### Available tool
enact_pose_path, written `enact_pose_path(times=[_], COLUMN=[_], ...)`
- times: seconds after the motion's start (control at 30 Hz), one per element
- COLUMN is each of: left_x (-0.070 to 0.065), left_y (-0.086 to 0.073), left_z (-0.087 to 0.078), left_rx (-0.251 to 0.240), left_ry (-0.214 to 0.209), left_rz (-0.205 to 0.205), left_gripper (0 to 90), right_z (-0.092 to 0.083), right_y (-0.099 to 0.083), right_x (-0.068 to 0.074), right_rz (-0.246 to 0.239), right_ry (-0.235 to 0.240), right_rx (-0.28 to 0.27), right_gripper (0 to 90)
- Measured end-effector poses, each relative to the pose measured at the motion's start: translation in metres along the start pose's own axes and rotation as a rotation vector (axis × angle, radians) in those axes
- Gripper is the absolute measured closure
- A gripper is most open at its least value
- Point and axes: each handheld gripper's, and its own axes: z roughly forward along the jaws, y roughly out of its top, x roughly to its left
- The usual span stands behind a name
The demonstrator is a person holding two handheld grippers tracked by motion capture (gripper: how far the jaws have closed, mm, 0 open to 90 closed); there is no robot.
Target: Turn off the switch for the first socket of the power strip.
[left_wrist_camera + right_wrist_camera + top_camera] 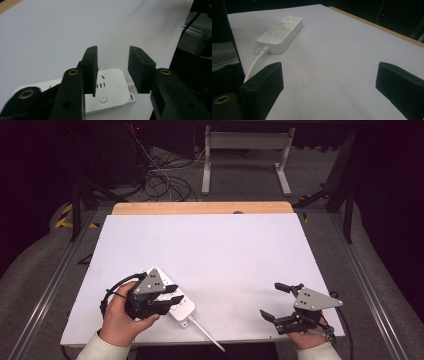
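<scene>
Looking down from the high view, we see a white power strip point(180, 306) lying flat near the front left of the white table point(215, 250), its long body running diagonally and its white cable point(206, 334) trailing off toward the front edge. Our left gripper point(172, 296) sits directly above the strip, held in the left hand point(122, 317), and covers much of it from that angle.

In the left gripper view the two black jaws stand partly apart, with a clear gap between them (nothing is pinched there). The cable end of the strip lies below and beyond the jaws: we can make out a round button, a few socket slots and the ribbed collar where the cable leaves the casing. The pads do not press on the strip; whether a jaw tip brushes its top surface we cannot tell.

Our right gripper point(281, 301) rests low at the front right of the table, well apart from the strip, held in the right hand point(307, 337). Its jaws are spread wide, with only bare table between them in the right gripper view. That same view shows the strip farther off, lying flat, with its row of buttons and sockets facing up and the cable curving back toward the camera.

A strip of bare wood point(200, 208) shows along the far edge of the table.
</scene>
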Motion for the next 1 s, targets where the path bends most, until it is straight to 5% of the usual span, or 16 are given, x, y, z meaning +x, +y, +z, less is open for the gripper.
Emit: enact_pose_path(times=[0.17,0.53,0.67,0.83,1.0], left_x=[0.002,0.011,0.016,0.022,0.029], left_y=[-0.001,-0.008,-0.016,-0.028,-0.040], left_z=[-0.007,-0.016,-0.022,-0.030,-0.038], left_rx=[-0.045,-0.107,-0.143,-0.206,-0.209], left_ry=[0.013,0.020,0.035,0.053,0.065], left_rz=[-0.008,-0.054,-0.042,-0.029,-0.040], left_gripper=[42.3,25.3,18.4,15.7,13.1], right_z=[0.000,-0.001,-0.001,-0.001,-0.002], right_y=[0.000,0.000,0.000,0.000,0.000], right_x=[0.000,0.000,0.000,0.001,0.000], right_rz=[0.000,-0.001,-0.001,-0.004,-0.004], right_ry=[-0.001,-0.002,-0.002,-0.005,-0.006], right_rx=[-0.001,-0.006,-0.006,-0.006,-0.006], right_gripper=[7.9,7.7,7.7,7.6,7.6])
